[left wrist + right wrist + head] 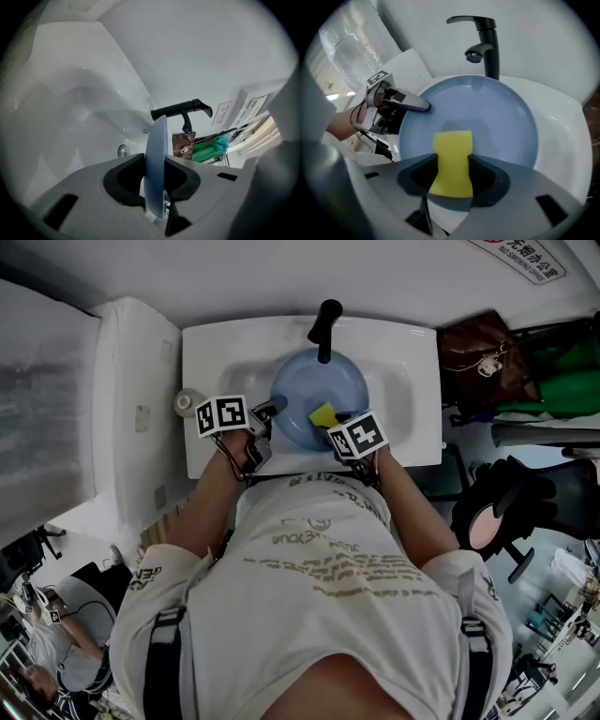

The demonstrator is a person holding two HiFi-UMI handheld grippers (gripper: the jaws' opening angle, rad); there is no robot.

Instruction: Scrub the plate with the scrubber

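The blue plate point(309, 385) faces up over the white sink point(412, 381) under the black faucet point(326, 324), its left rim pinched by the left gripper point(157, 180), while the yellow scrubber point(452, 150), clamped lengthwise in the right gripper point(452, 176), points toward its middle.

the plate point(300, 390) is a plain pale blue with no pattern. the scrubber point(452, 150) is bright yellow. the sink point(412, 381) is glossy white and the faucet point(325, 324) is black. the left gripper point(154, 177) and the right gripper point(452, 168) have grey bodies with black pads, and each one's cube bears black square markers on white. the person's shirt point(319, 587) is off-white with olive lettering, crossed by dark straps point(164, 662). beside the sink, a bag point(478, 357) is brown and a bundle point(562, 371) is green.
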